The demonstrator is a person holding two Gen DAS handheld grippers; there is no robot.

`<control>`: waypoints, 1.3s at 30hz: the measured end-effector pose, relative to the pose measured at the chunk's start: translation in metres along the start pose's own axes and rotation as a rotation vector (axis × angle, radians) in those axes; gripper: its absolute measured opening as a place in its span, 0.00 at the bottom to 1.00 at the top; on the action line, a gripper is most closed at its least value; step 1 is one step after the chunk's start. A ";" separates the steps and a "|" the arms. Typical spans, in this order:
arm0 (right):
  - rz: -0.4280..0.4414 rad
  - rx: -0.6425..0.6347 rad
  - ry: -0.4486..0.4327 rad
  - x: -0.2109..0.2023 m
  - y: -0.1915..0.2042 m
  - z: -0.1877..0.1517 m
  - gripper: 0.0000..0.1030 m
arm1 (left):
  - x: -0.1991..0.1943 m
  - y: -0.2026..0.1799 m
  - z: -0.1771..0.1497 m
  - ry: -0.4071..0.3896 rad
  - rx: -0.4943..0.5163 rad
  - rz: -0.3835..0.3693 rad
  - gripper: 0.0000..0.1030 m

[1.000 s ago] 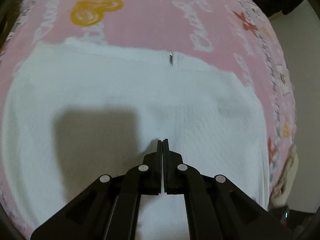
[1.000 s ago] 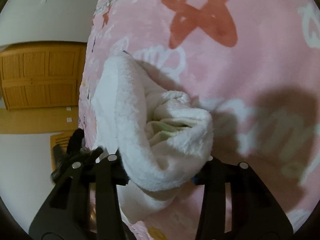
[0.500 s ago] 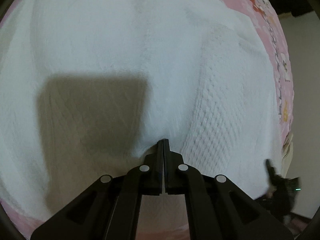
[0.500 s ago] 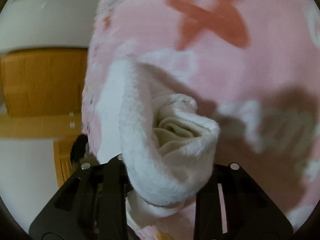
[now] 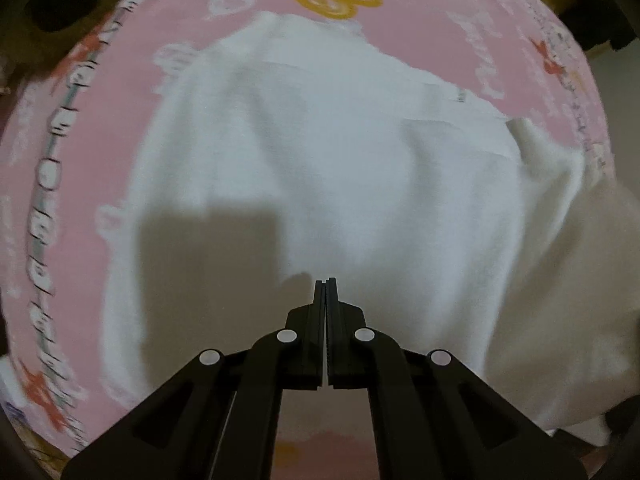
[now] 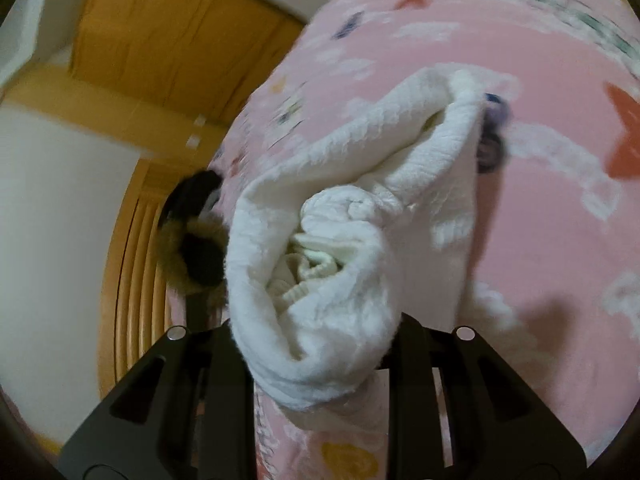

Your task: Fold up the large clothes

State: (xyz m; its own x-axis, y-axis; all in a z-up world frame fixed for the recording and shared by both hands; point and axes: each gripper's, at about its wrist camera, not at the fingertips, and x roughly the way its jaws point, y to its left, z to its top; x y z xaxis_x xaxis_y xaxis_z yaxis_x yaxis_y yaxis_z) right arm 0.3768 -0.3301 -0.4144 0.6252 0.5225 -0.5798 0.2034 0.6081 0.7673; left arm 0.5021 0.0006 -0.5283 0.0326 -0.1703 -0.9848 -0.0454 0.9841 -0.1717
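Note:
A large white fleecy garment [image 5: 340, 152] lies spread on a pink patterned blanket [image 5: 420, 20]. My left gripper [image 5: 325, 280] points down over the garment's near part, shut with nothing between its jaws. At the right of that view a part of the garment [image 5: 560, 264] stands lifted. In the right wrist view a bunched, rolled-up end of the white garment [image 6: 352, 240] fills the space between the jaws of my right gripper [image 6: 320, 320]. The black fingers [image 6: 412, 344] press on it from both sides, with their tips hidden by the cloth. The cloth trails up and away over the blanket [image 6: 560, 220].
The blanket's edge falls off at the left of the right wrist view, where a dark furry object [image 6: 196, 248] sits beside wooden furniture [image 6: 168, 40] and a white wall. A dark shape [image 5: 60, 0] lies beyond the blanket's far left corner.
My right gripper has closed on the bunched cloth, risen and rolled, carrying it up off the blanket. My left gripper, still shut, has slid across the garment; more pink blanket shows on its left.

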 end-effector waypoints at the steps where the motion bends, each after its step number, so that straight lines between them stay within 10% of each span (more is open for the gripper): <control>1: 0.017 -0.035 0.021 0.007 0.012 -0.002 0.22 | -0.002 0.006 0.000 -0.009 0.016 0.030 0.01; 14: 0.152 -0.346 0.335 0.111 0.117 -0.042 0.22 | -0.027 0.083 0.002 -0.034 0.023 0.116 0.01; 27: 0.023 -0.726 0.497 0.195 0.153 -0.138 0.22 | -0.054 0.163 0.023 -0.048 -0.052 0.218 0.01; 35: -0.129 -1.049 0.493 0.223 0.131 -0.227 0.22 | -0.047 0.109 0.066 0.014 0.128 -0.044 0.01; 39: -0.184 -1.174 0.442 0.226 0.124 -0.254 0.22 | 0.002 0.084 0.067 0.139 0.205 -0.039 0.01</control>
State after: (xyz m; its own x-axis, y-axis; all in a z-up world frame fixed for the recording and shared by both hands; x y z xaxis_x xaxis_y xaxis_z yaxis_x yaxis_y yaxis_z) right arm 0.3521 0.0147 -0.5201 0.3087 0.3906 -0.8672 -0.6698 0.7366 0.0934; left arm 0.5654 0.0864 -0.5431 -0.1080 -0.1993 -0.9740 0.1568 0.9640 -0.2146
